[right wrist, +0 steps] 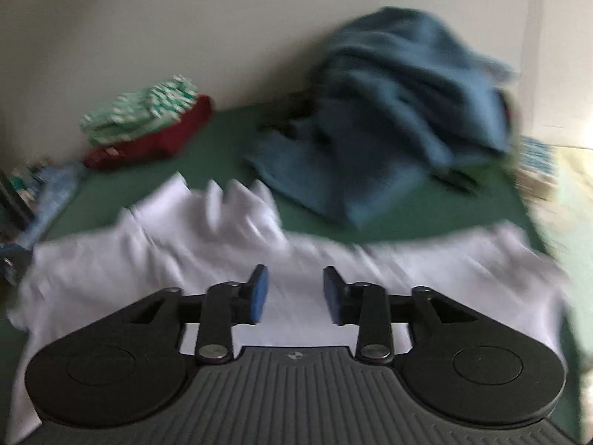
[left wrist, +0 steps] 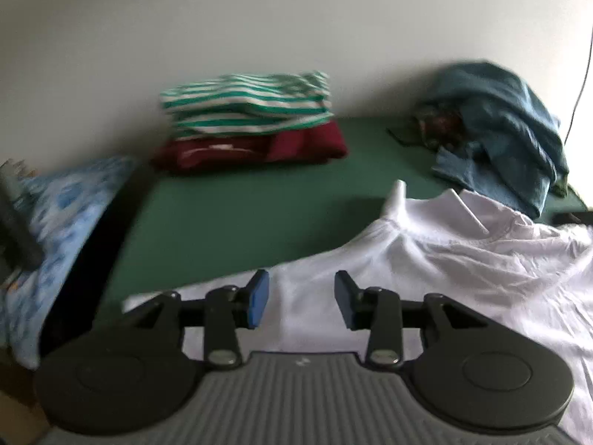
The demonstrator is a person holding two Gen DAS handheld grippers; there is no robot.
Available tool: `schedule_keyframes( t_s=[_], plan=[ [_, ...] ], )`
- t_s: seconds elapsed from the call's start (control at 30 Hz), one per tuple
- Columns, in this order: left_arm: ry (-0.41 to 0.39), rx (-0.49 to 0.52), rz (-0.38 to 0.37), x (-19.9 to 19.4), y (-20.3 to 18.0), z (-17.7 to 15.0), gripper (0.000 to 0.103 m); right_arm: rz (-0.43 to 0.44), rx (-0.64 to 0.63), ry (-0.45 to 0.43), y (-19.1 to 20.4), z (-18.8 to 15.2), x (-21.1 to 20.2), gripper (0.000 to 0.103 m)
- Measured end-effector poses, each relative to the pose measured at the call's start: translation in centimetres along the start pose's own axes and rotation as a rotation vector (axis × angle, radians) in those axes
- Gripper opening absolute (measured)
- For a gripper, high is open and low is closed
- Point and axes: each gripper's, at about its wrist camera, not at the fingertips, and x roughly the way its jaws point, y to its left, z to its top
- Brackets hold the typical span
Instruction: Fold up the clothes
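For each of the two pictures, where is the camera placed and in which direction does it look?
Left wrist view: on the left gripper, looking forward and down over the white shirt toward the folded stack; only its open fingers show.
Right wrist view: on the right gripper, facing the blue clothes pile; only its open fingers show.
Shared: white shirt, folded stack, blue clothes pile, green table.

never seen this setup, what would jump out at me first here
The white shirt spread crumpled across the near side of the green table, under both open grippers. Behind it, a folded stack with a green-striped top sits by the wall, and a heap of blue clothes lies unfolded to its right.
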Motion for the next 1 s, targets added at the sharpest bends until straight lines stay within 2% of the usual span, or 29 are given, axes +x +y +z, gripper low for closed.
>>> schedule_keyframes(
  t_s=[0.1,0.2,0.23,0.27,0.33,0.37,0.4,0.43,0.47,0.53,0.57,0.67,0.73,0.8,0.87,0.9,0.93,1.0],
  plan=[
    [0.039,0.04,0.007,3.8,-2.1,0.9,0.041,0.042,-0.054,0.038,1.2,2.2,5.4,0.057],
    [0.054,0.069,0.017,7.1,-3.8,1.7,0.041,0.068,-0.082,0.106,1.9,3.5,9.8,0.058],
    [0.06,0.07,-0.002,7.9,-4.1,2.2,0.046,0.065,-0.096,0.104,2.1,3.7,10.3,0.06],
    [0.066,0.071,-0.022,8.8,-4.3,2.6,0.064,0.061,-0.113,0.098,2.2,3.8,10.6,0.058],
    [0.098,0.098,-0.074,10.9,-4.9,3.4,0.082,0.053,-0.145,0.085,2.5,4.0,11.2,0.042],
    [0.105,0.121,-0.073,11.7,-5.3,3.5,0.077,0.049,-0.168,0.09,2.5,4.1,11.4,0.013],
    [0.111,0.143,-0.071,12.4,-5.7,3.6,0.077,0.06,-0.172,0.101,2.3,4.3,11.5,0.007],
    [0.09,0.14,-0.096,12.7,-5.8,3.8,0.066,0.074,-0.167,0.104,2.1,4.5,11.5,0.007],
    [0.099,0.125,-0.129,13.0,-5.7,4.1,0.047,0.088,-0.161,0.105,1.8,4.7,11.4,0.006],
    [0.103,0.087,-0.181,13.5,-5.9,4.7,0.029,0.081,-0.183,0.077,1.7,5.2,11.1,0.006],
    [0.082,0.122,-0.148,13.8,-6.4,4.9,0.021,0.074,-0.19,0.055,1.7,5.5,11.2,0.005],
    [0.014,0.233,-0.036,14.8,-8.2,5.6,0.018,0.037,-0.179,0.003,1.8,6.8,12.2,0.005],
    [-0.005,0.232,-0.029,15.4,-8.1,5.8,0.018,0.008,-0.167,-0.017,1.8,7.2,13.1,0.004],
    [-0.039,0.235,-0.021,15.9,-8.1,5.6,0.025,-0.032,-0.146,-0.034,1.3,7.0,14.2,0.003],
    [-0.121,0.257,0.031,15.8,-8.1,4.4,0.048,-0.066,-0.15,-0.057,0.8,6.6,15.0,0.002],
    [-0.16,0.261,0.053,15.8,-8.0,3.8,0.05,-0.071,-0.168,-0.084,0.7,6.3,15.2,0.002],
    [-0.164,0.24,0.047,15.6,-7.7,3.9,0.059,-0.081,-0.199,-0.096,0.9,6.2,15.3,0.002],
    [-0.143,0.177,0.025,15.8,-6.7,4.3,0.064,-0.107,-0.219,-0.098,0.8,6.5,15.4,0.006]
  ],
)
